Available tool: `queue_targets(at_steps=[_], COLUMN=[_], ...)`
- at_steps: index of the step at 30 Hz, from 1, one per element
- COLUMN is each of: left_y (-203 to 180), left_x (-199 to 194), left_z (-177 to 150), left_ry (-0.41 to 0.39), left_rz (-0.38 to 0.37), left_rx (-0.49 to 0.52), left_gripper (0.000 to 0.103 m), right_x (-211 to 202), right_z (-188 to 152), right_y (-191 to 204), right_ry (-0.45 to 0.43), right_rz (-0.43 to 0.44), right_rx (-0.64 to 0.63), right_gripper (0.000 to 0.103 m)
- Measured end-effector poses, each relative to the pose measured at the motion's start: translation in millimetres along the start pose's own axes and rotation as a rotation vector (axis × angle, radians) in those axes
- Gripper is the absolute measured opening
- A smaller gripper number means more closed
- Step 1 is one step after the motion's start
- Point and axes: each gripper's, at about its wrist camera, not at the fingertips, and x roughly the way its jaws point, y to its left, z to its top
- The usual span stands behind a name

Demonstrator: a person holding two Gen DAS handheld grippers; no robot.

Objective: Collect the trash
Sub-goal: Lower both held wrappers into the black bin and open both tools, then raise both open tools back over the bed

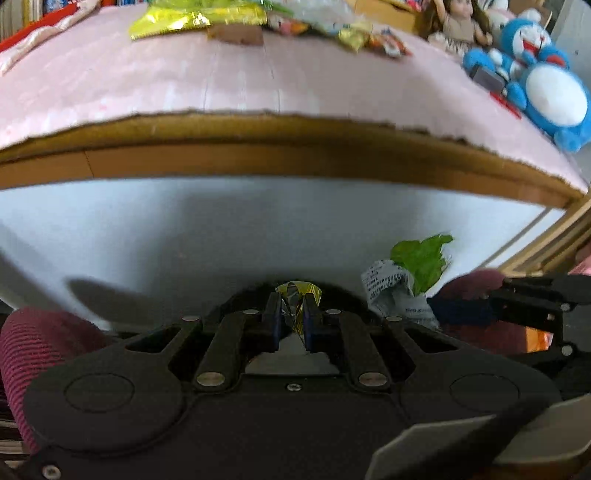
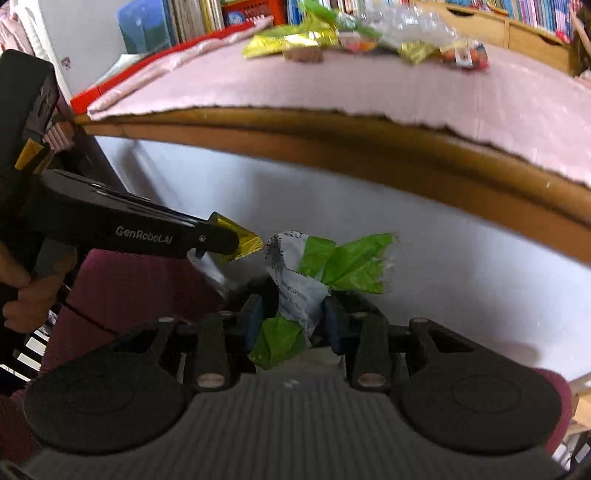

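My left gripper [image 1: 292, 317] is shut on a small gold foil wrapper [image 1: 298, 292], held in front of the table's white side panel [image 1: 221, 236]. The same gold wrapper [image 2: 242, 240] pokes out of the left gripper's tip in the right wrist view. My right gripper [image 2: 291, 319] is shut on a crumpled green and white wrapper [image 2: 332, 264], which also shows at the right as the green wrapper [image 1: 417, 266]. More snack wrappers [image 1: 195, 18] lie in a pile at the far side of the pink tabletop [image 1: 147, 81]; the same pile of wrappers [image 2: 332, 37] shows from the right.
The table has a wooden edge [image 1: 258, 147] above both grippers. Blue and white plush toys [image 1: 543, 85] and a doll [image 1: 461, 22] sit at the right end. Books [image 2: 192, 18] line the back. A person's hand [image 2: 26, 291] holds the left gripper; a maroon sleeve [image 1: 33, 343] is below.
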Motion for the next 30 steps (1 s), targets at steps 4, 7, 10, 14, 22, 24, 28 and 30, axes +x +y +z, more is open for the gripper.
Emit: queue_targets(at_steps=[4, 7, 10, 14, 22, 24, 28, 30], left_y=[2.1, 2.9, 3.0, 3.0, -1.1, 1.2, 3.0, 2.7], left_x=[8.9, 13.5, 17.4, 20.1, 28.1, 26.6, 26.5, 26.0], left_z=[-2.4, -4.4, -5.3, -5.9, -4.6, -4.8, -4.9, -5.1], left_ry=[0.041, 0.059, 0.071, 0.083, 0.101, 0.101, 0.103, 0.105], left_rz=[-0.003, -0.004, -0.006, -0.003, -0.002, -0.004, 0.007, 0.01], left_rx=[-0.006, -0.004, -0.003, 0.001, -0.001, -0.003, -0.003, -0.006], left_gripper=[0.012, 0.013, 0.013, 0.013, 0.02, 0.026, 0.035, 0.038], right_x=[6.9, 11.7, 14.8, 17.5, 23.3, 23.7, 25.0, 24.9], right_z=[-2.0, -2.1, -2.0, -1.7, 0.4, -0.4, -0.7, -0.8], right_y=[-0.3, -0.7, -0.3, 0.6, 3.4, 3.1, 3.4, 3.8], right_ry=[0.031, 0.05, 0.062, 0.073, 0.085, 0.086, 0.087, 0.085], right_rz=[0.005, 0.01, 0.015, 0.017, 0.015, 0.013, 0.013, 0.011], right_rx=[-0.004, -0.001, 0.0, -0.005, -0.006, -0.003, 0.001, 0.002], right_gripper=[0.042, 0.043, 0.043, 0.043, 0.047, 0.057, 0.059, 0.059])
